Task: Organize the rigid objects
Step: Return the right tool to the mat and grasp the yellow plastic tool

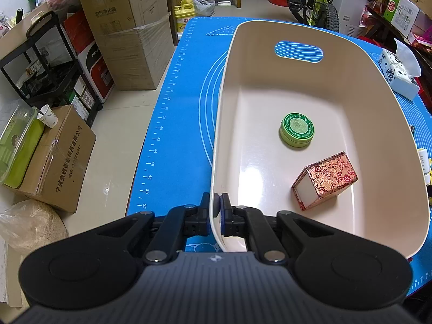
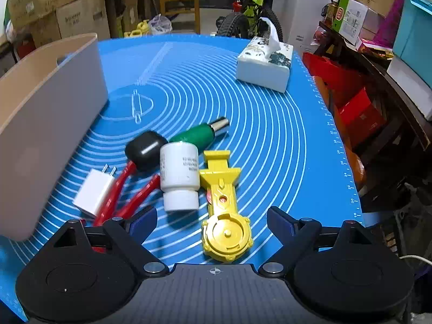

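Cardboard boxes ring a bench under a blue mat (image 2: 270,113). Left gripper (image 1: 216,202) fingers pinch the cream bin (image 1: 378,108) wall; ahead inside lie a green tin (image 1: 297,129) and patterned box (image 1: 328,179). Right gripper (image 2: 212,218) fingers gape empty around a yellow toy (image 2: 224,205), white bottle (image 2: 179,175) just ahead-left.

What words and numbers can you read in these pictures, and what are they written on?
"SOOTHING OINTMENT": lid of the green tin in the basket.
"44", "46", "48", "50", "52": ruler marks along the blue mat edge.
"18", "20", "22", "24": ruler marks on the mat's other edge, in the right wrist view.
White bottle: label print too blurred to read.
Cardboard boxes: Chinese print, mostly too small.
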Available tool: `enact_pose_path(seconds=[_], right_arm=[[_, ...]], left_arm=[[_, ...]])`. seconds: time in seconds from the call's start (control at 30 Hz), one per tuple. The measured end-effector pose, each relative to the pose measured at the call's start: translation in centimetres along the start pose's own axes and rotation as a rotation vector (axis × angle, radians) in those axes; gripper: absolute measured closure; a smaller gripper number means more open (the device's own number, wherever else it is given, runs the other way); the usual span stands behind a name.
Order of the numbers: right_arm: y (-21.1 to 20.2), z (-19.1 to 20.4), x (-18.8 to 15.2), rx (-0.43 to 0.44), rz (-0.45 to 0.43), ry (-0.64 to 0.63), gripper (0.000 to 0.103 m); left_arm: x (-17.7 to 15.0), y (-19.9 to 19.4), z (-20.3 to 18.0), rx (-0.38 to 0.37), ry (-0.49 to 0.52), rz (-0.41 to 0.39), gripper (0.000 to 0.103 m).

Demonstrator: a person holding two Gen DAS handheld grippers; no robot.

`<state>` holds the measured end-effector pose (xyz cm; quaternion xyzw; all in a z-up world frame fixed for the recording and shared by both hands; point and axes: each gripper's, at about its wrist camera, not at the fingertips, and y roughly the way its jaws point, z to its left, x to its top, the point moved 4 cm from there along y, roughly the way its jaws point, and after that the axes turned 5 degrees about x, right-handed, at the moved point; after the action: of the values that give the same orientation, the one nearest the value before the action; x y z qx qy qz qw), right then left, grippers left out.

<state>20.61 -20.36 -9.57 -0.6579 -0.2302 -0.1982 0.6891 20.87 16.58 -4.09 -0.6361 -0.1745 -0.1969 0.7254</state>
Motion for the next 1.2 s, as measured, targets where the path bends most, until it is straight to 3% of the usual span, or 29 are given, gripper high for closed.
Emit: enact_pose_path(seconds=[0.23, 0.47, 0.6, 0.67, 1.2], right_arm=[[0.8, -0.6, -0.5, -0.018, 0.028, 0.01, 0.015], [2.2, -1.3, -1.2, -0.026, 0.093, 0.026, 0.025], [2.0, -1.6, -1.3, 0.021, 0.092, 0.067, 0.04], [1.9, -1.3, -1.4, 0.024, 0.088, 0.05, 0.053], [-0.9, -2.0, -0.9, -0.047, -0.018, 0.07, 0.054]], left_arm=[[0.0, 0.0, -0.1, 0.0, -0.001, 0.001, 0.095], [0.1, 0.0, -0.1, -0.001, -0.002, -0.001, 0.095], [0.1, 0.0, -0.1, -0.001, -0.002, -0.001, 0.095], [0.1, 0.0, -0.2, -0.001, -0.002, -0.001, 0.095], [0.1, 0.0, -0.2, -0.003, -0.004, -0.001, 0.095]])
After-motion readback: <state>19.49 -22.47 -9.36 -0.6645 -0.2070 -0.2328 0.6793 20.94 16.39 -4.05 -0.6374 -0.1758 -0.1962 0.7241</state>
